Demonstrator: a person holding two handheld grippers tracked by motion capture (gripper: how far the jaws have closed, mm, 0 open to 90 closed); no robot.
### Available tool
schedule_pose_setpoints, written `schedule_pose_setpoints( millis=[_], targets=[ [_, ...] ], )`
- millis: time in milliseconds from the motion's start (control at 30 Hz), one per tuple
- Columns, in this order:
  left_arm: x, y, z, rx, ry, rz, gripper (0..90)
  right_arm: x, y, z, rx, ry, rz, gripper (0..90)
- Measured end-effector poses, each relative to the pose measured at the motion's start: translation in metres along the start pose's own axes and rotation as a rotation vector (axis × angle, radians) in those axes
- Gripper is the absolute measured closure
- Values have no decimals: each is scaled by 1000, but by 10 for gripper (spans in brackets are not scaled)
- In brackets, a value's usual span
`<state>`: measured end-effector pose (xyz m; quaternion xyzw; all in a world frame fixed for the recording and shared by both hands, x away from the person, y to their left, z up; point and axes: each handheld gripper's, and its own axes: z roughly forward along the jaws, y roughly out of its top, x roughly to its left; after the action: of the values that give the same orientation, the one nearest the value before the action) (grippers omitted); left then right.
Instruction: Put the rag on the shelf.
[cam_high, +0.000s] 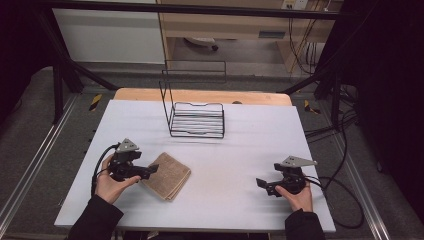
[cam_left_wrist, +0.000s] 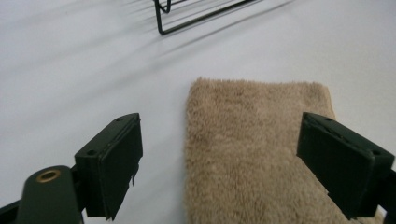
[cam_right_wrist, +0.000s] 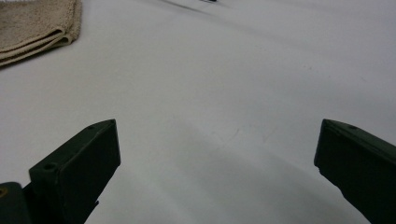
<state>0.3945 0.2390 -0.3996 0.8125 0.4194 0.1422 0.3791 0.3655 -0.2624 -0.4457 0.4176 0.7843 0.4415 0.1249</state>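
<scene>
At the lower left of the high view, the left gripper (cam_high: 152, 170) sits at the near edge of a folded tan towel (cam_high: 169, 176), its jaws spread with nothing pinched; the towel lies flat on the white table (cam_high: 240, 150), free of any grip. In the left gripper view the towel (cam_left_wrist: 252, 149) lies between and below the open jaws, likely set down after folding. Up the centre stands a black wire rack (cam_high: 196, 119), probably the towel's destination. At the lower right, the right gripper (cam_high: 264, 185) rests with jaws wide apart over bare table, seemingly waiting.

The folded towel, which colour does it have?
The folded towel is plain beige or tan, best seen in the left gripper view.
</scene>
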Motion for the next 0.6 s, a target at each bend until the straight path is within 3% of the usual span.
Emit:
schedule_pose_setpoints(
  millis=[300, 600],
  targets=[
    [5, 17, 18, 13, 17, 16, 148, 0, 0, 0, -2, 3, 2, 8],
    [13, 21, 40, 29, 47, -3, 273, 0, 0, 0, 2, 0, 0, 8]
  ],
)
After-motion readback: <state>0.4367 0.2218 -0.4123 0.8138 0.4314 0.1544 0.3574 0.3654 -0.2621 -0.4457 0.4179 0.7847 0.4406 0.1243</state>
